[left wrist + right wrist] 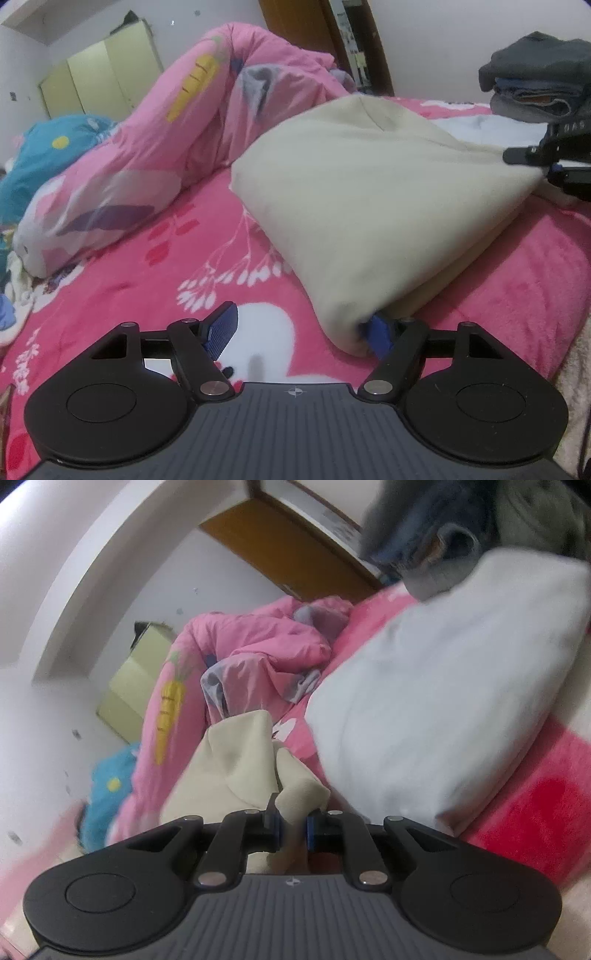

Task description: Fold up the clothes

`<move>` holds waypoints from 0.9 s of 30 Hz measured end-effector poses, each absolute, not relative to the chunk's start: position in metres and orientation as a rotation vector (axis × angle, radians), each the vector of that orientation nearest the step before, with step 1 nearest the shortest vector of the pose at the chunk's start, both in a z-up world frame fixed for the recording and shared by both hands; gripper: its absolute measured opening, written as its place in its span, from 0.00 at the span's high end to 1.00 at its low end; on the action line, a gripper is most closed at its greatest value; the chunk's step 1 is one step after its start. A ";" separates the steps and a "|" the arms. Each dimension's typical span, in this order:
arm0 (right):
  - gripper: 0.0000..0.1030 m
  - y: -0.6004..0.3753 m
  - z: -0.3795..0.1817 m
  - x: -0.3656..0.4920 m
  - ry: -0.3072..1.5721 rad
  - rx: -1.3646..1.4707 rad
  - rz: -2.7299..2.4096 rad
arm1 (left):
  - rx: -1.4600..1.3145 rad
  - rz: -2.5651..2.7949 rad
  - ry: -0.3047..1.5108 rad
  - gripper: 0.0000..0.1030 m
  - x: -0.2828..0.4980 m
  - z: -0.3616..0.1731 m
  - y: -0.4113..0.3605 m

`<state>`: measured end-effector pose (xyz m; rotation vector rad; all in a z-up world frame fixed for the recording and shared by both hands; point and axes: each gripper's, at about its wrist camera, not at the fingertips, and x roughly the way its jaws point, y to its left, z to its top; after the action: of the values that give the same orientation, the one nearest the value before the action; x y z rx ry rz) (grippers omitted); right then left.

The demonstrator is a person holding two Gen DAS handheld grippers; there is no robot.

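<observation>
On the pink flowered bed cover (155, 258) lies our half-folded cream fleece garment (369, 192). Our right tool (291, 829) is clamped on one corner of it; our left tool (299, 328) stands apart, one blue pad (380, 332) tucked into the near corner. We judge a fold is underway; next, the left must pinch that corner.

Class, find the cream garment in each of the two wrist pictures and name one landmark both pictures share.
Left wrist view: the cream garment fills the centre and right, lying folded on the pink bedspread.
Right wrist view: the cream garment is at lower centre, bunched just above the fingers of the right gripper.
Shared landmark: the pink quilt with the carrot print.
</observation>
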<state>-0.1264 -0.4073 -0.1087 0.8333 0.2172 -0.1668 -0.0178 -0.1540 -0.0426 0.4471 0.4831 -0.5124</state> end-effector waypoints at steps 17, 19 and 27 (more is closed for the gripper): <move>0.82 -0.334 0.005 -0.149 0.139 0.219 -0.270 | 0.256 -0.537 0.589 0.27 -0.006 -0.047 -0.135; 0.90 -0.318 0.008 -0.134 0.156 0.163 -0.207 | 0.245 -0.534 0.593 0.27 -0.005 -0.048 -0.134; 1.00 -0.339 -0.087 -0.088 0.430 0.336 -0.171 | 0.144 -0.541 0.650 0.25 0.003 -0.054 -0.118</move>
<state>-0.0879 -0.3393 -0.0869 0.3364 0.4299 -0.1712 0.0030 -0.1179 -0.0535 0.1437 0.6496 -0.5410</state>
